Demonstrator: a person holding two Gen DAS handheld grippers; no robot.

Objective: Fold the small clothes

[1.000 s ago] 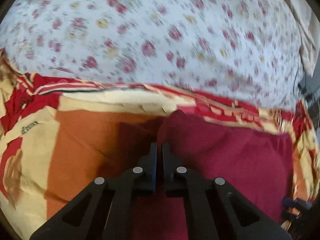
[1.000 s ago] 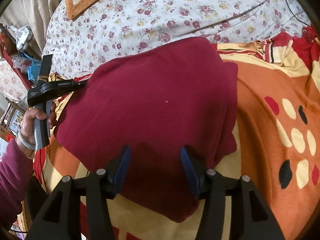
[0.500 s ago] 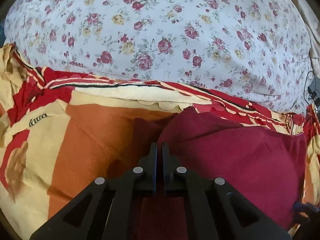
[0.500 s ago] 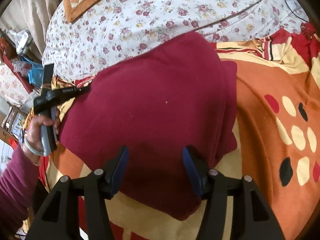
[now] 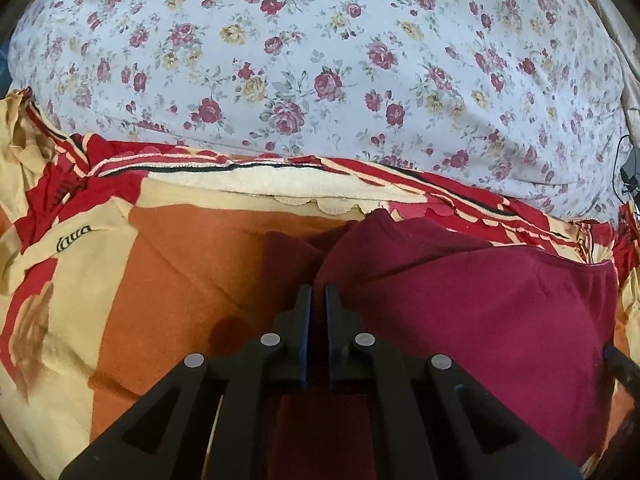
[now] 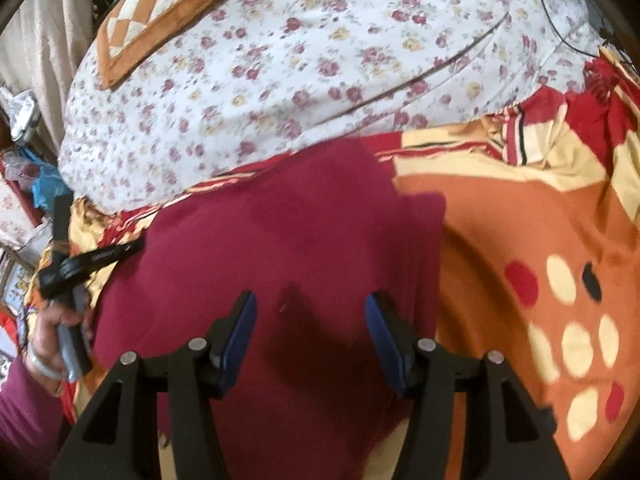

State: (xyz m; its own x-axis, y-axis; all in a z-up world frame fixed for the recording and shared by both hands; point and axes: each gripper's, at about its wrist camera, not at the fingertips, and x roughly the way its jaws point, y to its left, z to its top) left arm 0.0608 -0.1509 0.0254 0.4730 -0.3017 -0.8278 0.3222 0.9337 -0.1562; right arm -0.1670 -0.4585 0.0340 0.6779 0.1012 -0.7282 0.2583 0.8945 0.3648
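- One maroon garment [image 6: 288,248], folded, at centre.
- One patterned blanket [image 6: 540,240] beneath it.
- One floral bedsheet [image 5: 320,60] toward 12 o'clock.
- One checkered cushion [image 6: 160,12] at 11 o'clock.
- Two grippers: left gripper [image 5: 316,300], right gripper [image 6: 310,312].

You are working in a home bedroom, on a bed. A rose-print sheet [image 5: 320,60] is covering the mattress toward twelve o'clock, and an orange, red and cream blanket [image 6: 540,240] is lying over its near part. A checked cushion [image 6: 160,12] is sitting at eleven o'clock, a curtain [image 6: 36,40] is hanging at ten, and household clutter [image 6: 28,168] is piling up at nine.
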